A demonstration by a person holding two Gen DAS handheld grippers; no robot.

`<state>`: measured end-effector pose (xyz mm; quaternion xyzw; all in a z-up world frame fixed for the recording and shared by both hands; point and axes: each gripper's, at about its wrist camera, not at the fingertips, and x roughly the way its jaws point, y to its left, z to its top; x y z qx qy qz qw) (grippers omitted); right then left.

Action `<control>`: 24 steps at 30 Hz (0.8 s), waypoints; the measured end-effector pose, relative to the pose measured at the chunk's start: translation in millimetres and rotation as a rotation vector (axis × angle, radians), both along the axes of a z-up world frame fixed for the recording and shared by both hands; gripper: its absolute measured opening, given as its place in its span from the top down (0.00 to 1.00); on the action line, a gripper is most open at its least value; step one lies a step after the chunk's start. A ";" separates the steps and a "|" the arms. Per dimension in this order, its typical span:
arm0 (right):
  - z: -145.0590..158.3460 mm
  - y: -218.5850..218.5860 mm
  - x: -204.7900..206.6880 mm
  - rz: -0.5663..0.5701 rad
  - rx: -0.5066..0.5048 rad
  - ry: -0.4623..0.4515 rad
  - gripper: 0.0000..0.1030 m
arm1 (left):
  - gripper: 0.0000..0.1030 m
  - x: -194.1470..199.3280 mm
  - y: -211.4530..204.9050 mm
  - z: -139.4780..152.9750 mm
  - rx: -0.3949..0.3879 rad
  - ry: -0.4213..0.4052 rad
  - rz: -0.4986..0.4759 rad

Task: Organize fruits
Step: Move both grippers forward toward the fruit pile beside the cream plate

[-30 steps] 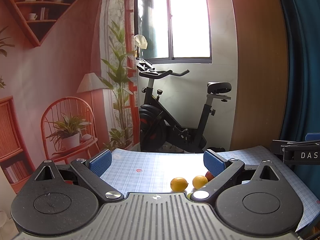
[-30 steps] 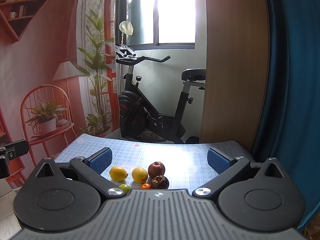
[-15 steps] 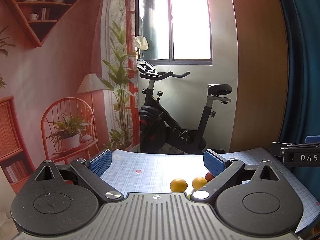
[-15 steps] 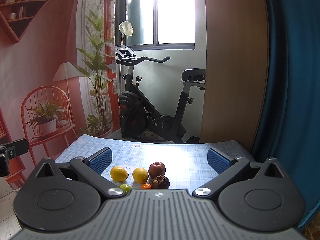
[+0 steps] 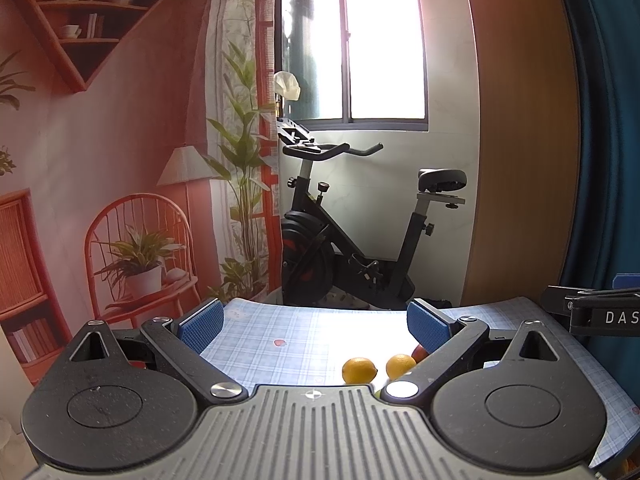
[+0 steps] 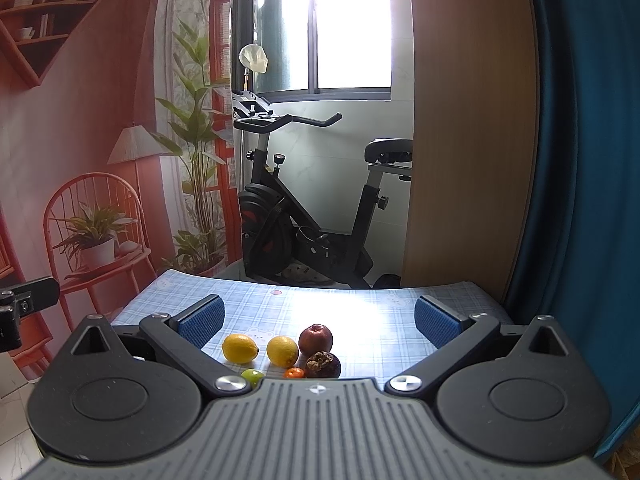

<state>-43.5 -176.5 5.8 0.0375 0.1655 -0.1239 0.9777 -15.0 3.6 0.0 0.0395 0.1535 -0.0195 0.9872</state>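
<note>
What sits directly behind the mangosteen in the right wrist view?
The red apple sits just behind the mangosteen, on the checked tablecloth. The mangosteen covers the apple's lower edge, so contact cannot be judged.

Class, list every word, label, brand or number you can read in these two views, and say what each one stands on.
"DAS": white letters on the black body of the right tool, cut off by the left wrist view's edge.
Exercise bike console: any print too small to read.
Books on the backdrop shelf: nothing legible.
Tablecloth: pictures only, no words.
</note>
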 end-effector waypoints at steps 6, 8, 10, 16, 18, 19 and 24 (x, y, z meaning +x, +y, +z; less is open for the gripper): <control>0.6 1.0 -0.5 0.006 0.004 -0.010 0.00 | 0.03 1.0 -0.7 -0.7 0.000 -0.002 0.005; -1.2 -1.3 -1.7 0.019 0.010 -0.041 0.00 | 0.03 4.1 -1.9 -2.1 0.006 -0.010 0.014; -5.1 -6.3 2.0 0.020 0.014 -0.079 0.00 | 0.03 9.2 -3.2 -6.5 0.016 -0.024 0.030; -43.3 -45.0 44.6 -0.020 0.090 -0.068 0.00 | 0.04 49.0 -1.9 -33.8 0.024 0.036 0.126; -60.0 -57.5 58.3 -0.012 0.106 -0.051 0.00 | 0.04 61.4 1.2 -44.4 0.007 0.053 0.158; -67.7 -61.3 62.8 -0.011 0.104 -0.058 0.00 | 0.04 66.9 3.6 -50.1 -0.009 0.056 0.153; -110.3 -75.2 81.6 0.054 0.083 -0.085 0.00 | 0.04 88.8 5.8 -77.6 -0.005 0.060 0.123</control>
